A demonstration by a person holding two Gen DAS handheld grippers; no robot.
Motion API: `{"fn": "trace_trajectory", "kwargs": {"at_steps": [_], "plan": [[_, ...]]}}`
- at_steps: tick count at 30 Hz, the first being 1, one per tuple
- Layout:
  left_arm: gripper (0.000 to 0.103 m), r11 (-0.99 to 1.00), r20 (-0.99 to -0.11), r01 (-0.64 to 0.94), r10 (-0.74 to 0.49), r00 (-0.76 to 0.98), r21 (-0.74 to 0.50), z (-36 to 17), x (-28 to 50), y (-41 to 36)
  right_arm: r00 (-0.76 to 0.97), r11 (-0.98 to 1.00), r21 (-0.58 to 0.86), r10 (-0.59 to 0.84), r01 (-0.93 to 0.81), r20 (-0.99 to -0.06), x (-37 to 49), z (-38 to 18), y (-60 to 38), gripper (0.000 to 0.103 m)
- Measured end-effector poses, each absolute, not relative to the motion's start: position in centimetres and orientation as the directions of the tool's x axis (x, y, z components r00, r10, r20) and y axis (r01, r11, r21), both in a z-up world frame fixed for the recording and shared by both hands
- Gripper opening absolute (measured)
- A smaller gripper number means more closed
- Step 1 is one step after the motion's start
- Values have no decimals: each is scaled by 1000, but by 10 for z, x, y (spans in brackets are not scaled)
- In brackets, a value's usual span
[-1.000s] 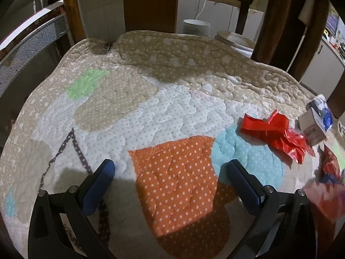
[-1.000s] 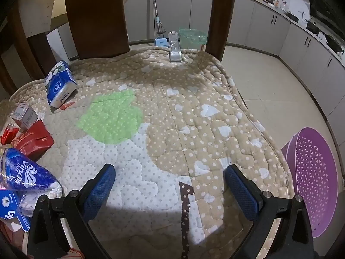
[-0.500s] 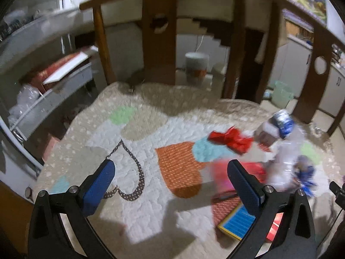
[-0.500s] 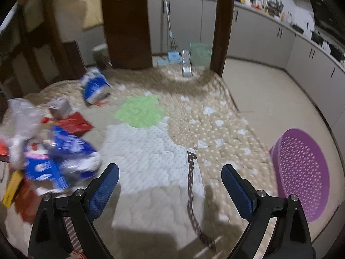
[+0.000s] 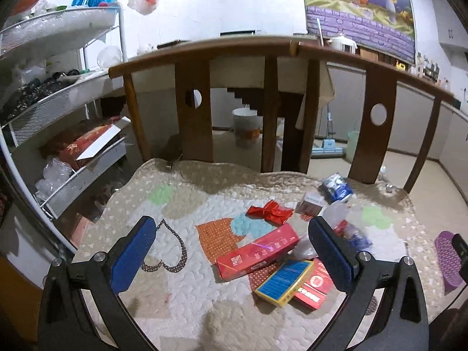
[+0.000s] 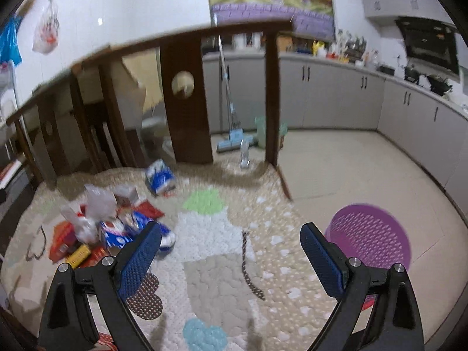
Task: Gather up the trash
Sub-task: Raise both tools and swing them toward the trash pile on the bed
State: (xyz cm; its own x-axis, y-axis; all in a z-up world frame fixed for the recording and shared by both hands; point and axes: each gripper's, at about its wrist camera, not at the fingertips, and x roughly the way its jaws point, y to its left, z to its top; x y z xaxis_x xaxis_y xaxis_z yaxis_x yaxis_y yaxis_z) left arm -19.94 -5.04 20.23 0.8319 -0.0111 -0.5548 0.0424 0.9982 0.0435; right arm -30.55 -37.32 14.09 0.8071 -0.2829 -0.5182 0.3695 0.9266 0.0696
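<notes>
Left tool (image 5: pixel 232 250) raised, jaws spread wide and empty, right tool (image 6: pixel 231 256) likewise spread, empty

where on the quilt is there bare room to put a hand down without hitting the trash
Free: the quilt left of the long red box, around the brown heart outline; also the strip between the green patch and the purple basket. Crowded: the pile around the blue-and-yellow box and red bow.

left gripper (image 5: pixel 231 254): black frame | blue textured pads | silver screws; right gripper (image 6: pixel 231 256): same
</notes>
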Motion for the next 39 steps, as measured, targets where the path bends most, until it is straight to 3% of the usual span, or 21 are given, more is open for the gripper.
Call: {"fn": "trace_trajectory", "kwargs": {"at_steps": [5, 11, 18, 30, 39], "plan": [[103, 999, -522, 51, -40, 852, 6, 223, -220, -42, 835, 905, 52, -367, 423, -410, -337, 162, -365, 100], [103, 998, -501, 57, -51, 864, -5, 242, -240, -36, 836, 916, 68, -328, 394, -440, -351, 165, -358, 100], [103, 999, -481, 29, -4, 877, 44, 250, -257, -22, 859, 930, 57, -310, 363, -406, -367, 180, -339, 100], [103, 998, -561, -47, 60, 826, 37, 217, -251, 28, 839, 963, 45, -210, 267, -501, -354, 170, -319, 100], [103, 999, -616, 10, 23, 787, 50, 191, -249, 23, 816, 968, 83, -151, 236, -558, -345, 161, -315, 99]]}}
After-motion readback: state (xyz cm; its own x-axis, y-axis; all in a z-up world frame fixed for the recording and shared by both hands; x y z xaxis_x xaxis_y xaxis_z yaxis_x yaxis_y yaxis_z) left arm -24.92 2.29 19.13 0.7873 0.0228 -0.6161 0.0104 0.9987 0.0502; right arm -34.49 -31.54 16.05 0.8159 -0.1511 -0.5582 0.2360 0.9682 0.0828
